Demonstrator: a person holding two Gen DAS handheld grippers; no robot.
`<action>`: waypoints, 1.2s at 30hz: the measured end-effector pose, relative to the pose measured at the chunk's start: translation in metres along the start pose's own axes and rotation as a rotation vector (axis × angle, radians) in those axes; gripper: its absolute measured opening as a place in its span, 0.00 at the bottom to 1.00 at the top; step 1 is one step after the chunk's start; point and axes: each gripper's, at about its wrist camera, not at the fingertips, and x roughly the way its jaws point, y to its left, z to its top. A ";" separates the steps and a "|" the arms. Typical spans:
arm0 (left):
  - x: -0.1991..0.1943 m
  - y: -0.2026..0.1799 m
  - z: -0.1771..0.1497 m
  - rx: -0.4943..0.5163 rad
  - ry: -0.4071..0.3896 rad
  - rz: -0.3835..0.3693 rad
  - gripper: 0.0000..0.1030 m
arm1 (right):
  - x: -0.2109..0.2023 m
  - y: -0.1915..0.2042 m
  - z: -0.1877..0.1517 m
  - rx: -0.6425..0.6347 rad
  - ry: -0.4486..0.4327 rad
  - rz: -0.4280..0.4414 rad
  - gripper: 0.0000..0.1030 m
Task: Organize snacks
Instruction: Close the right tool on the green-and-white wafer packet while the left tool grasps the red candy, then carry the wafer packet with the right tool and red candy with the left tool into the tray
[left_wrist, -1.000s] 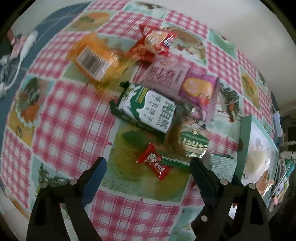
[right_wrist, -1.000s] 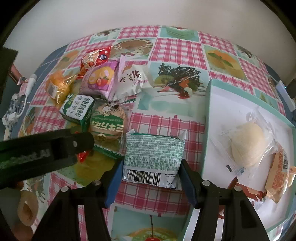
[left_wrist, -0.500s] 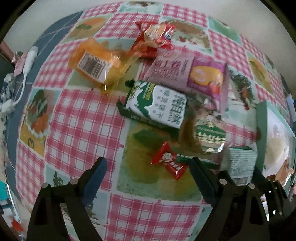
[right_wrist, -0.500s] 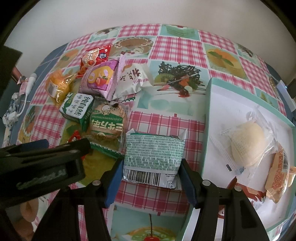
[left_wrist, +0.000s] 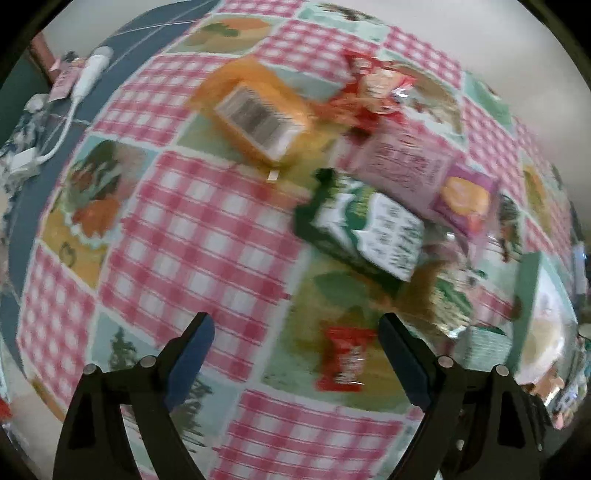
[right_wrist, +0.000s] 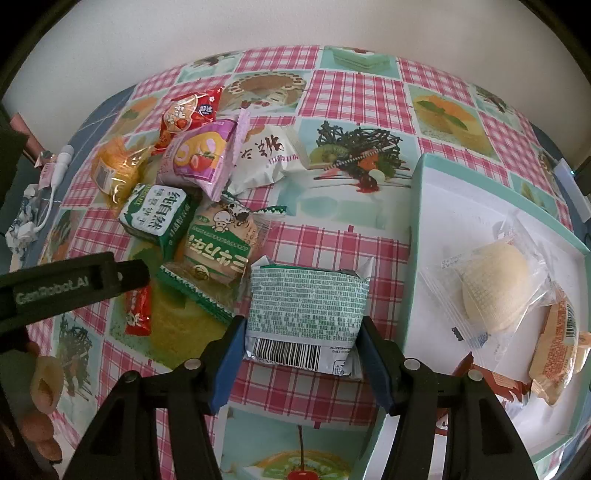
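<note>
1. The right tool grips a green packet on the table, beside the tray.
2. The left tool hangs open above a red candy.
3. More snacks are piled toward the table's left edge.

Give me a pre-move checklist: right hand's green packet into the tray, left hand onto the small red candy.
1. Right gripper closed on the green packet: ok, both fingers press its sides.
2. Packet clear of the neighbouring mushroom-print cookie pack: cannot tell, their edges sit very close.
3. Free space in the tray: ok, bare white floor at its near-left part; the round pastry and the orange-label snack lie further right.
4. Left gripper open: ok, nothing between its fingers.
5. Left gripper centred on the red candy: not ok, the candy sits off toward the right finger.
6. Left wrist view sharp enough to aim: not ok, blurred.
</note>
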 end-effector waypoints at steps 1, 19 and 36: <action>-0.001 -0.003 0.000 0.019 -0.001 -0.007 0.88 | 0.000 0.000 0.000 0.000 0.000 0.000 0.61; -0.005 -0.026 -0.013 0.135 -0.001 0.021 0.27 | -0.002 0.001 0.000 -0.015 -0.002 -0.007 0.57; -0.087 -0.031 0.000 0.101 -0.188 0.012 0.27 | -0.057 -0.025 0.008 0.065 -0.134 -0.001 0.57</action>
